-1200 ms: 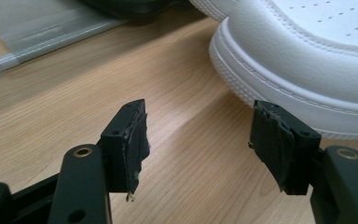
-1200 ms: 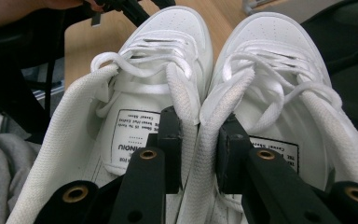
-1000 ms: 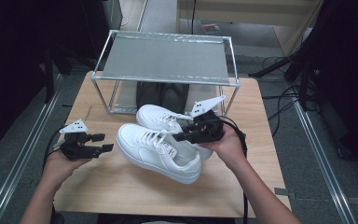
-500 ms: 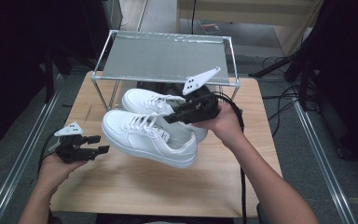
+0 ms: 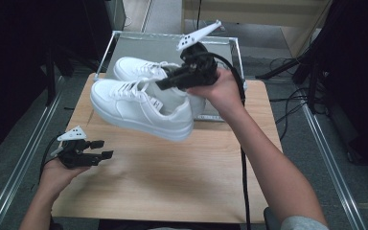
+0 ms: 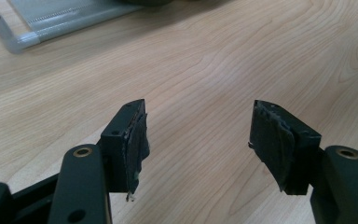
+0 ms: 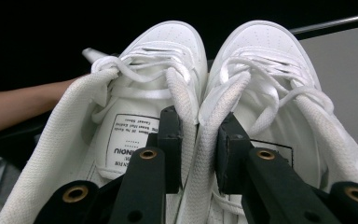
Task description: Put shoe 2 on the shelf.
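Observation:
Two white lace-up sneakers hang side by side in the air in the high view, the near sneaker (image 5: 139, 108) and the far sneaker (image 5: 134, 68), toes pointing left. My right gripper (image 5: 165, 82) is shut on their two inner collars, pinched together. In the right gripper view the jaws clamp the collars between the left shoe (image 7: 135, 70) and the right shoe (image 7: 261, 60), with my right gripper (image 7: 199, 126) deep at the tongues. My left gripper (image 5: 103, 148) is open and holds nothing low over the table's near left; its pads (image 6: 137, 140) stand wide apart above bare wood.
A metal-framed shoe rack (image 5: 124, 34) with a grey shelf stands at the table's far edge, just behind the raised shoes. The wooden table (image 5: 172, 172) lies under them. A rack corner (image 6: 51, 18) is ahead of the left gripper. Dark cables trail off the right.
The right gripper has lifted both sneakers off the table, up and toward the rack. The left gripper has drawn back toward the near left corner, still open.

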Demonstrator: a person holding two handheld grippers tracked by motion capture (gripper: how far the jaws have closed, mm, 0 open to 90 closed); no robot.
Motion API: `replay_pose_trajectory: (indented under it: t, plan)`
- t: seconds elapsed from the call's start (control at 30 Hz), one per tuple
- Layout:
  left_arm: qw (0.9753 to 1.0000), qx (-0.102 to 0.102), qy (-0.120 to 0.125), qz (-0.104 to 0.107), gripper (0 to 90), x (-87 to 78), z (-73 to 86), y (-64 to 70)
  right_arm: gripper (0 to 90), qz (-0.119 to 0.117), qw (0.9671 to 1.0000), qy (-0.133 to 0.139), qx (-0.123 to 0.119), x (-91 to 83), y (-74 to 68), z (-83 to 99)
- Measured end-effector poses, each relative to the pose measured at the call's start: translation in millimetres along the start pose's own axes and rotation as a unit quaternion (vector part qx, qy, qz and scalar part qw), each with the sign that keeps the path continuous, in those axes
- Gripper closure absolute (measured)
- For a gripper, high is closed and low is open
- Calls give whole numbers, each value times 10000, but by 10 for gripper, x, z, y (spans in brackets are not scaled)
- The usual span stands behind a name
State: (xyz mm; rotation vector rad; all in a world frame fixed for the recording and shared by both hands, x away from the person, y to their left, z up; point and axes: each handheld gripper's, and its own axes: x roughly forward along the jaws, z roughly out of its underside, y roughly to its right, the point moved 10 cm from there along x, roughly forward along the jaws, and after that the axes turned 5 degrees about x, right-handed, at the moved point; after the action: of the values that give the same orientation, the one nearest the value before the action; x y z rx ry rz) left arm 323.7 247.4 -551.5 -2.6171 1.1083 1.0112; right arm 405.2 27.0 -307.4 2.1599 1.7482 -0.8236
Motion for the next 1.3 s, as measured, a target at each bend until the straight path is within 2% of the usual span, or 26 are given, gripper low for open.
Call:
replay_pose_trajectory:
  t: [0.13, 0.17, 0.2, 0.23, 0.37, 0.43, 0.53, 0.6, 0.63, 0.73, 0.83, 0.87, 0.9, 0.93, 1.03, 1.07, 1.1, 1.13, 1.17, 1.3]
  plan:
    - [10000, 23, -25, 29, 368, 10, 2, 7, 768, 494, 9985, 85, 233, -37, 260, -202]
    - [10000, 17, -22, 30, 368, 13, 1, 7, 769, 690, 9969, 109, 367, -43, 352, -255]
    - [10000, -14, -5, 42, 368, 18, -3, 14, 769, 781, 9958, 121, 456, -46, 409, -285]
    - [10000, -5, -24, 55, 368, 17, -2, 16, 768, 998, 9932, 131, 580, -45, 500, -331]
    - [9999, 71, 1, 104, 370, 24, -23, 61, 769, 1529, 9850, 121, 797, -19, 754, -436]
    - [9998, 91, 32, 156, 372, 40, -45, 100, 770, 1747, 9800, 158, 944, 1, 882, -465]
    - [9996, 158, -23, 237, 372, 60, -48, 130, 771, 2016, 9707, 263, 1284, 13, 1059, -502]
    - [9995, 162, -47, 266, 372, 69, -45, 139, 770, 2204, 9625, 347, 1544, 13, 1187, -522]
    - [9995, 169, -23, 275, 372, 76, -50, 142, 770, 2321, 9583, 381, 1621, 17, 1236, -530]
    - [9992, 167, -15, 365, 372, 114, -66, 172, 770, 2581, 9495, 444, 1731, 58, 1340, -541]
    - [9986, 271, -76, 454, 372, 160, -78, 229, 770, 2815, 9389, 461, 1923, 102, 1456, -543]
    - [9983, 321, -93, 486, 372, 176, -84, 259, 770, 2909, 9345, 454, 2000, 118, 1496, -546]
    - [9981, 332, -88, 515, 372, 185, -89, 279, 769, 3024, 9278, 474, 2134, 141, 1546, -549]
    - [9978, 387, -107, 537, 372, 190, -94, 293, 769, 3100, 9235, 475, 2210, 157, 1571, -550]
    - [9974, 427, -79, 582, 372, 198, -107, 330, 769, 3422, 9061, 451, 2445, 231, 1666, -561]
    - [9974, 426, -75, 574, 371, 198, -108, 326, 769, 3591, 8982, 416, 2502, 262, 1700, -564]
    - [9974, 406, -43, 591, 371, 200, -113, 324, 768, 3669, 8938, 397, 2550, 282, 1716, -565]
    - [9972, 414, -71, 623, 371, 197, -111, 320, 768, 3851, 8855, 370, 2574, 310, 1738, -568]
    - [9971, 405, -62, 636, 371, 199, -114, 319, 768, 4009, 8786, 371, 2570, 331, 1753, -572]
    - [9969, 435, -59, 653, 371, 209, -126, 324, 765, 4309, 8576, 451, 2773, 398, 1797, -590]
